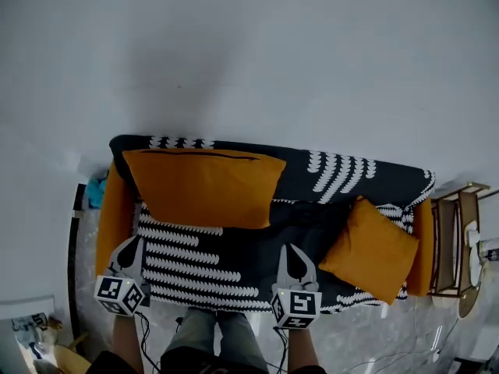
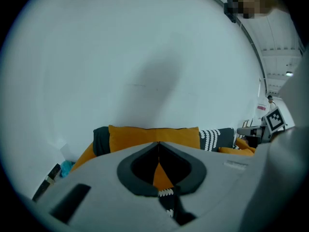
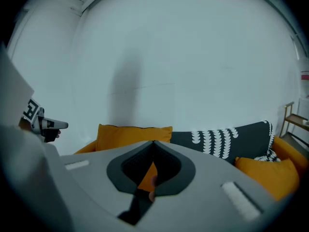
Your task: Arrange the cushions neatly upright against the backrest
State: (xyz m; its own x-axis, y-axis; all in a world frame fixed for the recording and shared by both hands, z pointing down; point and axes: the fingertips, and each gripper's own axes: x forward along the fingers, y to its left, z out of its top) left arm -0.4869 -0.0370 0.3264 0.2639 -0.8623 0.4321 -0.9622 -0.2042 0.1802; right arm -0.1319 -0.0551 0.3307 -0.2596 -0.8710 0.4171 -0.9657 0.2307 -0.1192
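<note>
A long orange cushion point(image 1: 203, 185) leans upright against the left half of the backrest of a dark sofa point(image 1: 343, 174) with a white pattern. A smaller orange cushion point(image 1: 370, 248) lies tilted on the seat near the right armrest. My left gripper point(image 1: 131, 245) hovers over the seat's front left, jaws shut and empty. My right gripper point(image 1: 294, 251) hangs over the seat's middle front, left of the small cushion, also shut on nothing. The left gripper view looks past shut jaws point(image 2: 158, 144) at the long cushion point(image 2: 154, 135). The right gripper view shows the small cushion point(image 3: 270, 174) at the right.
A plain white wall point(image 1: 249, 53) rises behind the sofa. A wooden rack point(image 1: 456, 240) stands past the right armrest. Something teal point(image 1: 96, 189) lies on the floor by the left armrest point(image 1: 113, 216). The person's legs point(image 1: 214, 337) stand at the sofa's front edge.
</note>
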